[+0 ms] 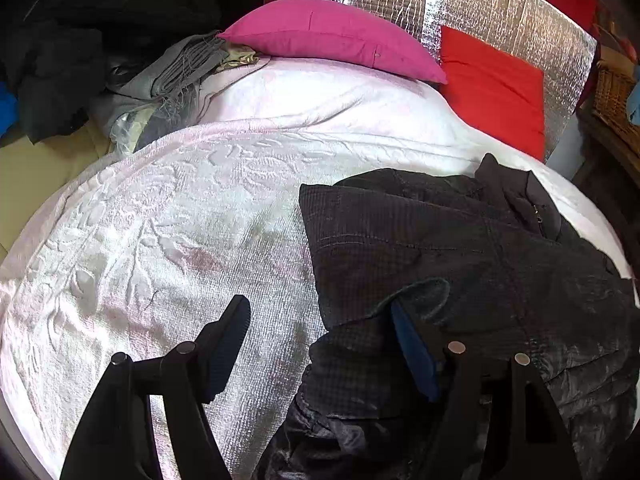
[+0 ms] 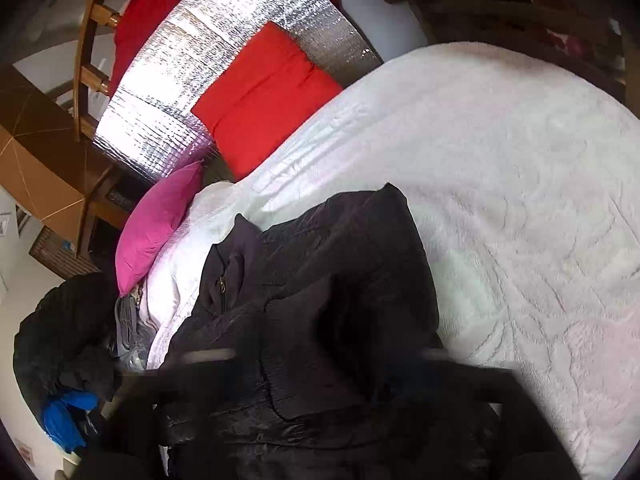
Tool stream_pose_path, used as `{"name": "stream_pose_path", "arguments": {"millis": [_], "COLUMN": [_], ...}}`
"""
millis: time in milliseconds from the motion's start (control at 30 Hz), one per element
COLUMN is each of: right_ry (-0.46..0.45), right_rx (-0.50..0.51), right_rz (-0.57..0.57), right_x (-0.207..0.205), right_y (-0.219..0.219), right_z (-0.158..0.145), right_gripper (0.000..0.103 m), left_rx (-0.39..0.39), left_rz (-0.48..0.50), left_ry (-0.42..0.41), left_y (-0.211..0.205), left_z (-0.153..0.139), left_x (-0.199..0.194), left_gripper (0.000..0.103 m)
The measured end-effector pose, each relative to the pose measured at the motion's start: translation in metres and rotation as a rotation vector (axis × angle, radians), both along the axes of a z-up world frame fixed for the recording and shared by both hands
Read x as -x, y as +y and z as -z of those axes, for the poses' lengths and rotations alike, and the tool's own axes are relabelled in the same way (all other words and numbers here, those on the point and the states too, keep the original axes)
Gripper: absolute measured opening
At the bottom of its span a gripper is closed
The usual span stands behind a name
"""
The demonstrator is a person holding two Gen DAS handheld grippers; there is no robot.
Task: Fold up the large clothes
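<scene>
Jacket: a dark jacket lies crumpled on the white bedspread, near the bed's foot edge.
Left gripper: the left gripper stands open; its right finger lies against a jacket fold, its left finger over bare bedspread.
Right gripper: the right gripper is blurred above the jacket, jaws wide apart, gripping nothing.
Pillows: a pink pillow and a red pillow lie at the bed's head.
</scene>
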State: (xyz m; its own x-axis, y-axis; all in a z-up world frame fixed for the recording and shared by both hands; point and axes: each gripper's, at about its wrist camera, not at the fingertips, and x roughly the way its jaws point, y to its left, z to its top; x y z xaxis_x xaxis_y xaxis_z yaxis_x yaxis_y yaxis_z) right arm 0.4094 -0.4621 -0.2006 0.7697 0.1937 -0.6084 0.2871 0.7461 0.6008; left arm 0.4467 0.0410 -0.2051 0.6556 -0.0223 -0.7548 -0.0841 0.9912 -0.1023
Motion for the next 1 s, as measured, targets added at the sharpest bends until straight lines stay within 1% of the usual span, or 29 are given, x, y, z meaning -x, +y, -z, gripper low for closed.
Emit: {"name": "stream_pose_path", "arguments": {"millis": [33,100,167,200,233,267,300,367,400,433,533,600,667,733,767,800,833,933,1000], "right_ry": [-0.009,0.008,0.049,0.084,0.127,0.166,0.197,0.199,0.185,0.165,0.071,0.040,0.054,0.111,0.153,0.205,0.222,0.190,0.129], "right_rx": [0.017,0.049,0.084,0.105,0.124,0.153,0.210,0.303,0.307,0.306,0.378,0.386,0.370,0.350,0.326,0.282,0.253,0.162,0.103], "right_rz": [-0.001,-0.036,-0.067,-0.090,-0.120,-0.143,-0.151,-0.146,-0.145,-0.143,-0.099,-0.060,-0.034,-0.010,-0.014,-0.043,-0.054,-0.063,-0.029], "right_x": [0.001,-0.006,-0.013,-0.020,-0.027,-0.033,-0.037,-0.037,-0.034,-0.031,-0.015,-0.006,-0.003,-0.007,-0.012,-0.019,-0.019,-0.016,-0.008], "right_y": [0.001,0.009,0.019,0.026,0.034,0.042,0.049,0.060,0.062,0.063,0.064,0.058,0.047,0.035,0.029,0.024,0.021,0.010,-0.004], "right_z": [-0.002,-0.001,0.006,0.012,0.021,0.029,0.034,0.031,0.025,0.019,-0.007,-0.016,-0.014,-0.002,0.008,0.022,0.027,0.022,0.011], "right_gripper": [0.094,0.092,0.076,0.060,0.047,0.042,0.039,0.028,0.017,0.012,0.011,0.011,0.011,0.011,0.011,0.011,0.013,0.014,0.015], "left_rx": [0.023,0.075,0.092,0.088,0.078,0.074,0.069,0.079,0.083,0.087,0.069,0.036,0.011,-0.017,-0.029,-0.035,-0.038,-0.041,-0.046], "left_rz": [0.004,0.019,0.040,0.044,0.049,0.051,0.051,0.035,0.027,0.012,0.006,0.013,0.034,0.045,0.048,0.048,0.046,0.037,0.034], "left_ry": [-0.002,-0.009,-0.015,-0.014,-0.008,-0.002,0.007,0.017,0.014,-0.003,-0.057,-0.071,-0.048,-0.001,0.019,0.026,0.031,0.029,0.025], "left_y": [0.001,0.003,0.001,-0.001,-0.003,-0.004,-0.005,-0.001,0.000,0.003,0.004,-0.001,-0.006,-0.012,-0.014,-0.014,-0.014,-0.013,-0.013], "left_z": [0.000,-0.001,0.000,0.000,0.002,0.004,0.006,0.008,0.007,0.004,-0.008,-0.010,-0.005,0.004,0.008,0.011,0.012,0.010,0.010], "left_x": [0.000,0.001,0.002,0.002,0.002,0.001,0.000,-0.002,-0.002,0.000,0.004,0.005,0.003,-0.002,-0.004,-0.005,-0.005,-0.005,-0.004], "left_gripper": [0.073,0.073,0.073,0.073,0.073,0.073,0.073,0.073,0.073,0.073,0.073,0.073,0.073,0.073,0.073,0.073,0.073,0.073,0.073]}}
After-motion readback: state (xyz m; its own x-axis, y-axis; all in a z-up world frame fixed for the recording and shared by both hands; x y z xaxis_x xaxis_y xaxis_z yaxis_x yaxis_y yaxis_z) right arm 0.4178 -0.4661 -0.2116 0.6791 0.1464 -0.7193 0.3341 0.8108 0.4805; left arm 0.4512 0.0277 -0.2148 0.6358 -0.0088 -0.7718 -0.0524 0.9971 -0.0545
